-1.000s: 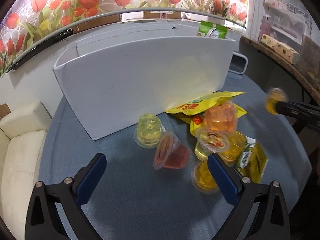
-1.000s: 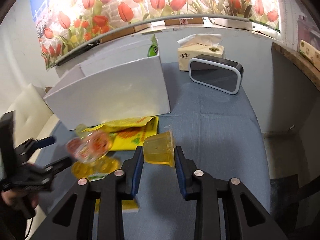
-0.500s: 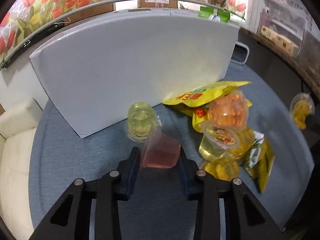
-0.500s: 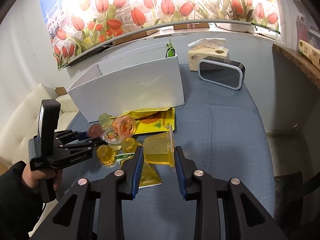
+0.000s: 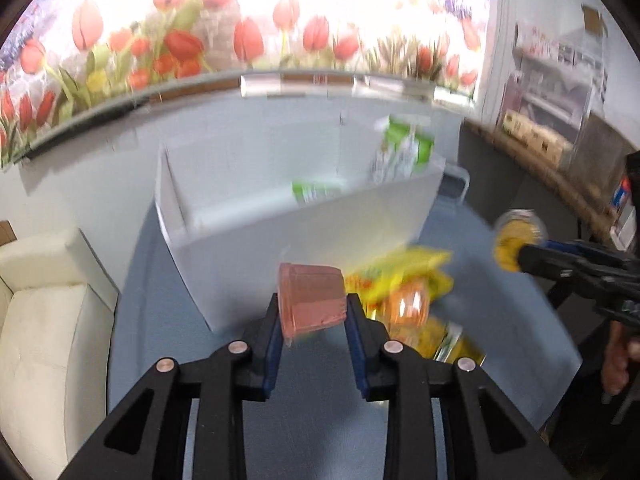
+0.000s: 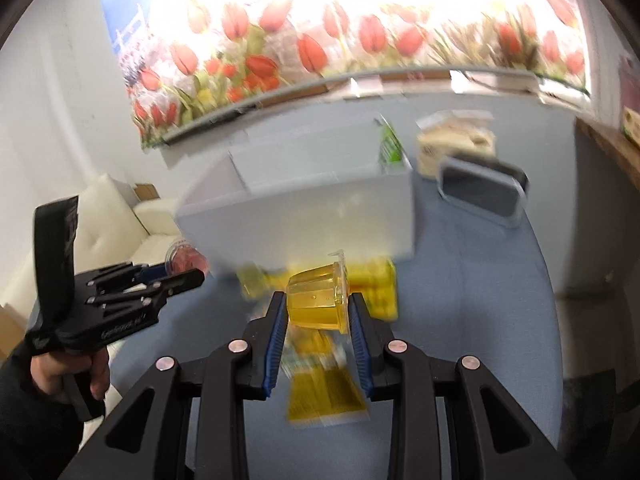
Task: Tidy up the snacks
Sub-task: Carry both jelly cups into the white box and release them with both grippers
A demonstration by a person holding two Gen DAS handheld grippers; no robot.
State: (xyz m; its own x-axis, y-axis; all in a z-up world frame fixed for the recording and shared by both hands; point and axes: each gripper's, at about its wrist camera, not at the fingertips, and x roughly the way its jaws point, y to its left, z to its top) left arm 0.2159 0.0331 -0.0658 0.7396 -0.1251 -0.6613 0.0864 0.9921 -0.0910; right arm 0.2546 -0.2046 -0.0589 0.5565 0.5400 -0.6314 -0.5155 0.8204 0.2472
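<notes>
Snacks on table blurred | left gripper (image 5: 313, 306) jaws just closed, pinching pink cup (image 5: 312, 299) | right gripper (image 6: 317, 307) pinching yellow cup (image 6: 318, 301)

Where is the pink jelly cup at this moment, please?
In the left wrist view, the pink jelly cup sits clamped in the left hand-held gripper, lifted off the blue table, before the white box, left of the yellow snack bags.

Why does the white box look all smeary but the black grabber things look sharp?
Left wrist view: the camera rides on the left hand-held gripper, so it and its pink jelly cup stay sharp, while the white box and tulip wall smear. Right wrist view: likewise, sharp right hand-held gripper and yellow jelly cup, blurred background. Both views have glare on top and fisheye bending.
</notes>
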